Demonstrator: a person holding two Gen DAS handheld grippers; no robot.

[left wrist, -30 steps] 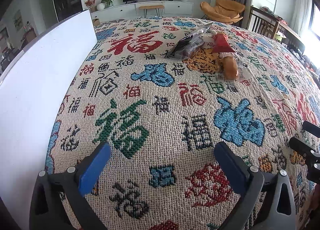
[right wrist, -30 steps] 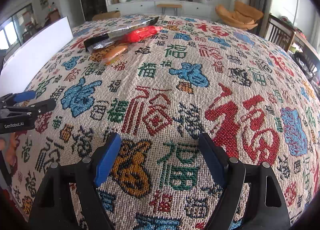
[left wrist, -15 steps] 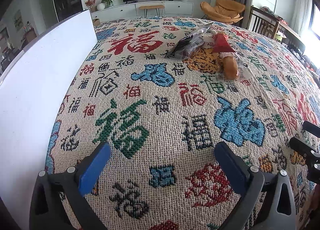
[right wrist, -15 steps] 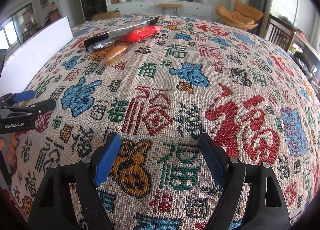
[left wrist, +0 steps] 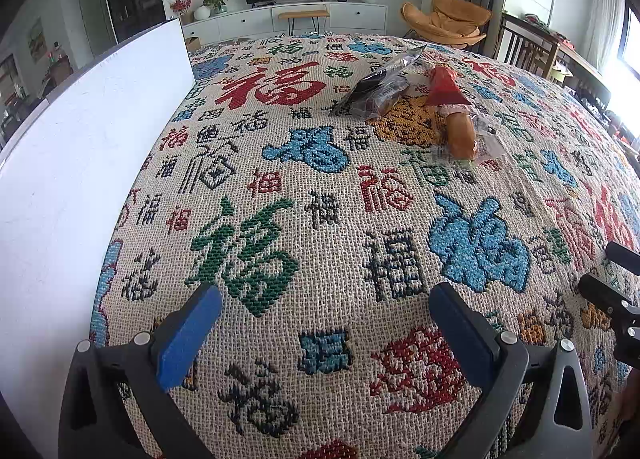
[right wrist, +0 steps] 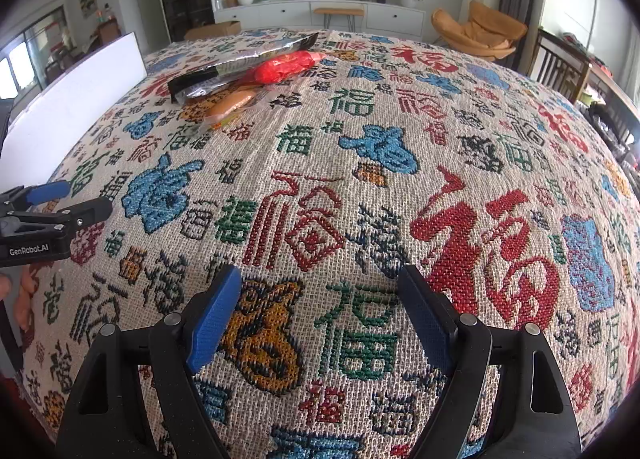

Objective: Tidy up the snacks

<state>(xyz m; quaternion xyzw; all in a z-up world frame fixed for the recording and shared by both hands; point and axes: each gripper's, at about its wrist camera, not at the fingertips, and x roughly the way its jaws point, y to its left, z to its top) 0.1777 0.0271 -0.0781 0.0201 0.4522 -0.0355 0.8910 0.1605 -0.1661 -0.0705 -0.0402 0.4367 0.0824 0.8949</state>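
In the left wrist view, the left gripper (left wrist: pixel 320 323) stood wide open and empty above the patterned tablecloth (left wrist: pixel 280 187), with the dark snack packet (left wrist: pixel 380 85), red packet (left wrist: pixel 442 87) and clear-wrapped sausage (left wrist: pixel 462 131) clustered together well ahead of it and a white board (left wrist: pixel 80 147) at its left. In the right wrist view, the right gripper (right wrist: pixel 320 311) likewise gaped with nothing between its pads, the same snacks lying far ahead to its left.

A beige woven cloth (left wrist: pixel 320 187) patterned with red, blue, green, black and orange Chinese characters. On it, a black and silver snack packet (left wrist: pixel 380 83), a red packet (left wrist: pixel 442 85) and an orange-brown sausage (left wrist: pixel 462 133) in clear wrap. A plain white board (left wrist: pixel 80 163).
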